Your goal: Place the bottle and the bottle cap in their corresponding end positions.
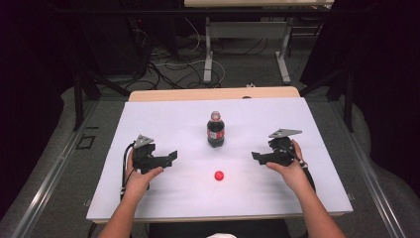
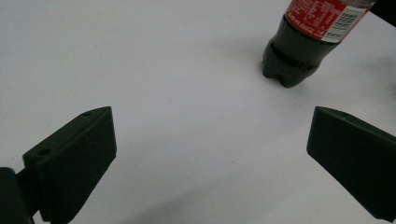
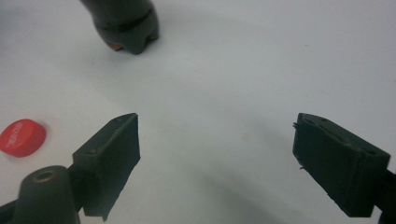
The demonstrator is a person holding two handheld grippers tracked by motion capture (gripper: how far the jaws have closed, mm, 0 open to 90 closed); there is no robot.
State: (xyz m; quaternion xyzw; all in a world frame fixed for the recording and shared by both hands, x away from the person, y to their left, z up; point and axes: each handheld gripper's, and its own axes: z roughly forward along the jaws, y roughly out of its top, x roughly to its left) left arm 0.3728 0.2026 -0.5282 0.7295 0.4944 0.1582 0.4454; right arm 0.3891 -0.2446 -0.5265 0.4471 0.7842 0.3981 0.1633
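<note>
Two grippers, both with jaws spread wide and nothing between the pads. Left gripper (image 1: 171, 157) sits low over the white table (image 1: 148, 198), jaws pointing inward; its own view shows bare surface between the jaws. Right gripper (image 1: 256, 156) mirrors it on the other side, jaws also facing inward (cable trailing back along the forearm). Cola bottle (image 1: 215, 130) stands upright and uncapped, between the two grippers and a bit beyond their tips, touching neither. Red cap (image 1: 219, 175) lies flat on the table, nearer the person than the bottle, just off the right gripper's left jaw in its own view.
</note>
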